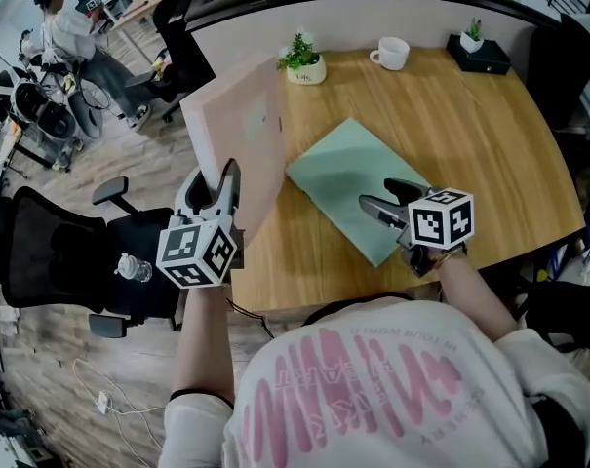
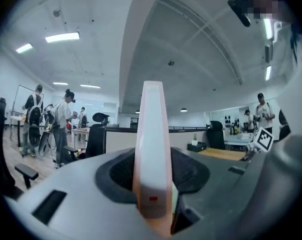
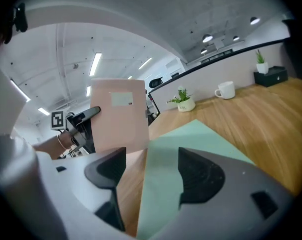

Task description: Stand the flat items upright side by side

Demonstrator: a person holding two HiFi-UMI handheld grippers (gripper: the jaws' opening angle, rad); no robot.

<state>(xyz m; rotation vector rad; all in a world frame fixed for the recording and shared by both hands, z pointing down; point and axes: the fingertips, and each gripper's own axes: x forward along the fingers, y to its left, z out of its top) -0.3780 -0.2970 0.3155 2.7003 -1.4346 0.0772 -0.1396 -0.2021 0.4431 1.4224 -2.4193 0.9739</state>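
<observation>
An open office lies around a wooden worktop (image 1: 509, 164) with a rounded far edge. A potted plant (image 1: 302, 61), a white mug (image 1: 392, 54) and a black box (image 1: 480, 55) sit along that far edge, in the upper part of the head view.

At the left of the head view, the left tool (image 1: 216, 178) is clamped on the pink flat item (image 1: 246, 135). It holds the item up on edge over the worktop's left side, its broad face toward the middle of the worktop. In the left gripper view we see the pink flat item (image 2: 151, 134) edge-on, rising straight up between the pads. We judge that the grip is taken low on one edge so that the panel can be set down vertically.

The green flat item (image 1: 343, 178) lies flat in the centre of the worktop, turned diagonally. The right tool (image 1: 375, 193) hovers over its near right part with its jaws wide apart, gripping nothing. In the right gripper view the green flat item (image 3: 190, 144) runs beneath and between the spread jaws, one long edge in the gap.

We judge that the wide opening is there to take that edge and tip the green item up beside the pink one. Neither item stands on its own yet.
</observation>
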